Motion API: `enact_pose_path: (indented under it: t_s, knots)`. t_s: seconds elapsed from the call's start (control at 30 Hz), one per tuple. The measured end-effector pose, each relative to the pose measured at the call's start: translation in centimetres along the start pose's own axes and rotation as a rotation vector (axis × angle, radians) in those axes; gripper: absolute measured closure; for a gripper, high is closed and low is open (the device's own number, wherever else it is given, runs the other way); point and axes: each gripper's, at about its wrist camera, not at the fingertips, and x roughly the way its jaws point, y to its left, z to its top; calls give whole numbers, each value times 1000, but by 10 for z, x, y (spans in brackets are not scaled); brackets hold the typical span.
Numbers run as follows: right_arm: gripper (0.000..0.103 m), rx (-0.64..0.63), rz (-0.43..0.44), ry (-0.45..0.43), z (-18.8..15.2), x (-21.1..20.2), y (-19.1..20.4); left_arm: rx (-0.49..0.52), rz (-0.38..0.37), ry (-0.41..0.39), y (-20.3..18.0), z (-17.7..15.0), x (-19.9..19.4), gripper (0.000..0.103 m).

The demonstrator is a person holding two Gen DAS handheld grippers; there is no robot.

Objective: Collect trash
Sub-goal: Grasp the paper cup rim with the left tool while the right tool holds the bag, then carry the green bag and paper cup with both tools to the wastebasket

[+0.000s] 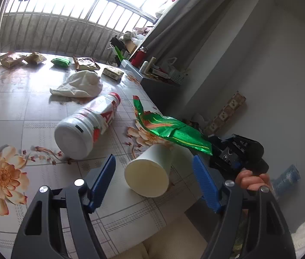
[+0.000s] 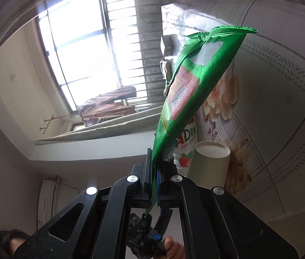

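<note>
My left gripper (image 1: 154,170) is open, its blue fingers on either side of a white paper cup (image 1: 150,172) that lies tipped on the floral table (image 1: 12,112). My right gripper (image 2: 154,172) is shut on a green snack wrapper (image 2: 195,86) and holds it in the air; in the left wrist view the wrapper (image 1: 172,129) hangs just above the cup, with the right gripper (image 1: 214,149) at its right end. A white drink bottle (image 1: 87,125) with a red cap lies on its side left of the cup. The cup (image 2: 209,164) and bottle (image 2: 184,149) also show in the right wrist view.
A crumpled white cloth (image 1: 79,85) lies behind the bottle. Several snack packets (image 1: 12,59) and a small green packet (image 1: 60,61) sit along the table's far edge. A cluttered grey shelf (image 1: 156,73) stands to the right, past the table's edge.
</note>
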Motion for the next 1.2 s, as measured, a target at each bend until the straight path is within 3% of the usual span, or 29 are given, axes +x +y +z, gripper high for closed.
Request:
enact_pose_path:
  t_s: [0.2, 0.4, 0.47, 0.57, 1.2]
  knots:
    - [102, 9, 7, -14, -3, -7, -6, 54, -20, 64, -31, -20, 30, 39]
    - [102, 8, 25, -30, -5, -24, -8, 61, 18, 121, -37, -25, 63, 74]
    - [102, 9, 31, -35, -7, -27, -10, 43, 20, 122, -33, -26, 67, 90]
    - [102, 6, 38, -45, -6, -29, -10, 37, 12, 113, -31, -26, 65, 100]
    - [102, -29, 129, -216, -12, -94, -8, 44, 15, 7, -36, 1, 29, 100]
